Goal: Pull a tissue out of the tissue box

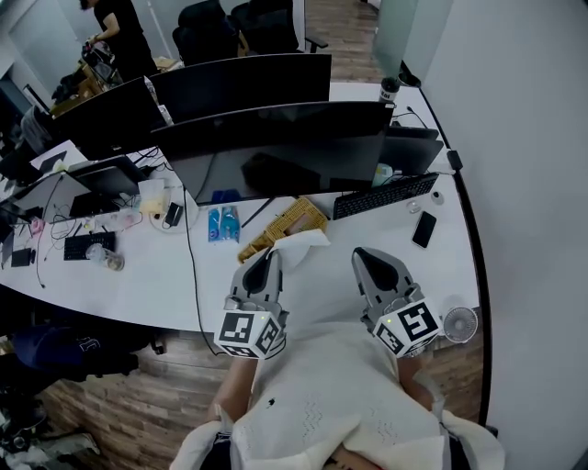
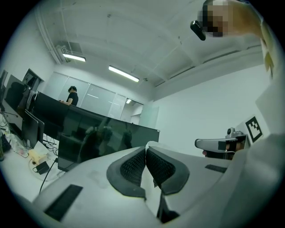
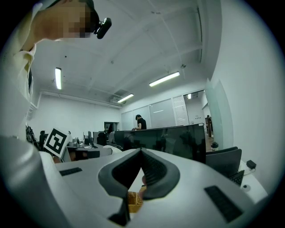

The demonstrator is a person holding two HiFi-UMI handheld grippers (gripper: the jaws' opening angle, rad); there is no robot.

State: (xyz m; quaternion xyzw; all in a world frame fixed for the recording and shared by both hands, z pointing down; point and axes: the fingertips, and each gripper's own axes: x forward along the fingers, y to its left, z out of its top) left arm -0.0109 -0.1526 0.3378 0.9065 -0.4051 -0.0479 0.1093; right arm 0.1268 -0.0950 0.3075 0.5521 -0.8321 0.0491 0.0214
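Observation:
A woven straw-coloured tissue box (image 1: 287, 221) lies on the white desk (image 1: 331, 266) in front of the monitors. A white tissue (image 1: 304, 242) rises from its near end. My left gripper (image 1: 269, 255) is shut on the tissue; in the left gripper view the white sheet (image 2: 151, 145) pokes out above the closed pads (image 2: 133, 165) and runs down between them. My right gripper (image 1: 362, 253) hovers to the right of the box, shut and holding nothing. In the right gripper view, part of the box (image 3: 133, 201) shows below its closed jaws (image 3: 141, 152).
Dark monitors (image 1: 276, 147) stand behind the box. A black keyboard (image 1: 384, 195), a phone (image 1: 424, 229) and a small white fan (image 1: 459, 323) lie to the right. Blue packets (image 1: 223, 223) and cables sit left. A person (image 1: 119, 27) stands far back.

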